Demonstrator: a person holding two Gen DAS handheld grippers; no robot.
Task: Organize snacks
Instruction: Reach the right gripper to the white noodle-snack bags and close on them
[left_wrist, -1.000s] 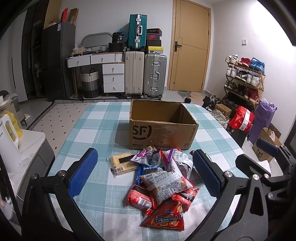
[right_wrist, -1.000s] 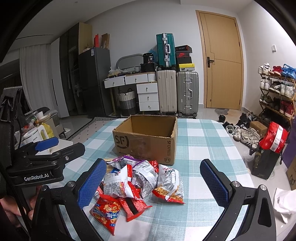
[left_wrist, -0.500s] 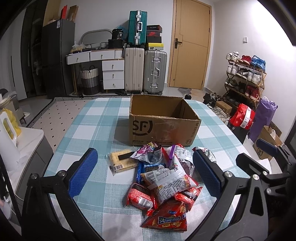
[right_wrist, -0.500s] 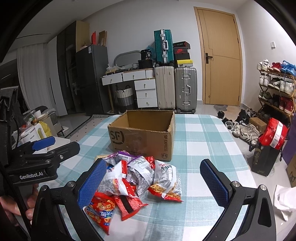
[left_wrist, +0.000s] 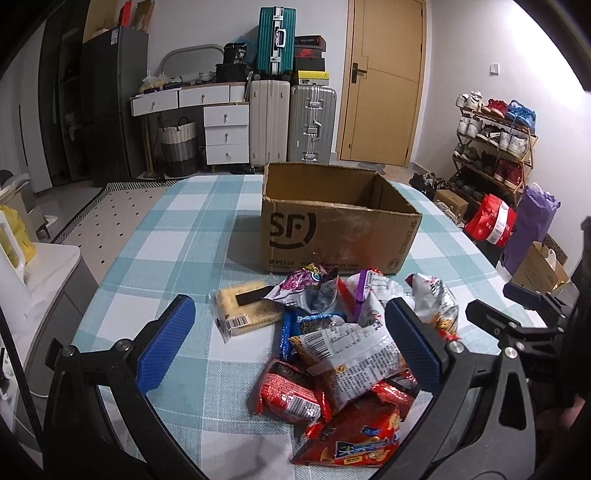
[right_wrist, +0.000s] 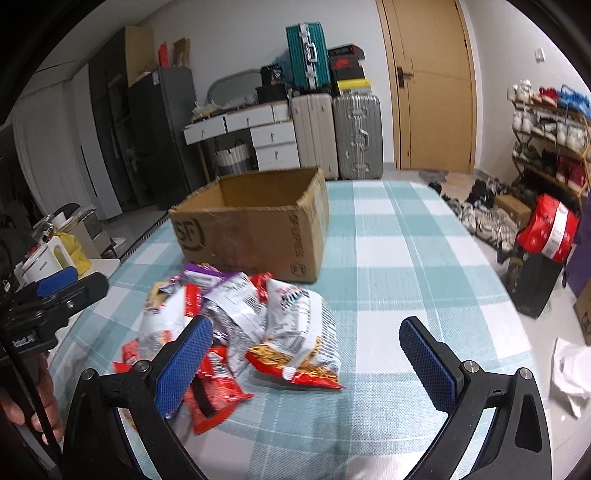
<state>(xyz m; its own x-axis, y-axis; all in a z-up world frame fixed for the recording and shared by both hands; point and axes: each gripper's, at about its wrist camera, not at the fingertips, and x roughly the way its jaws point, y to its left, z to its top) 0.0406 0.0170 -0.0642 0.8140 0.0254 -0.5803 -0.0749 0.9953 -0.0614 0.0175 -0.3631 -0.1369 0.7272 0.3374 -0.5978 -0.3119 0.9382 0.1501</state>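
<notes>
Between our right gripper (right_wrist: 306, 354) and the empty box (right_wrist: 255, 236) lay the snack pile (right_wrist: 236, 317), its nearest bag ahead-left (long side crosswise); both our grippers, left gripper (left_wrist: 288, 343) included, gaped wide, holding nothing.

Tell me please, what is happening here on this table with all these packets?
A person holds a two-finger gripper in each hand above a checked table. A pile of snack packets lies in front of an open cardboard box, which looks empty from here. The left gripper and the right gripper are both open and hold nothing. No packet is in the box yet, so the sorting has not really begun.
</notes>
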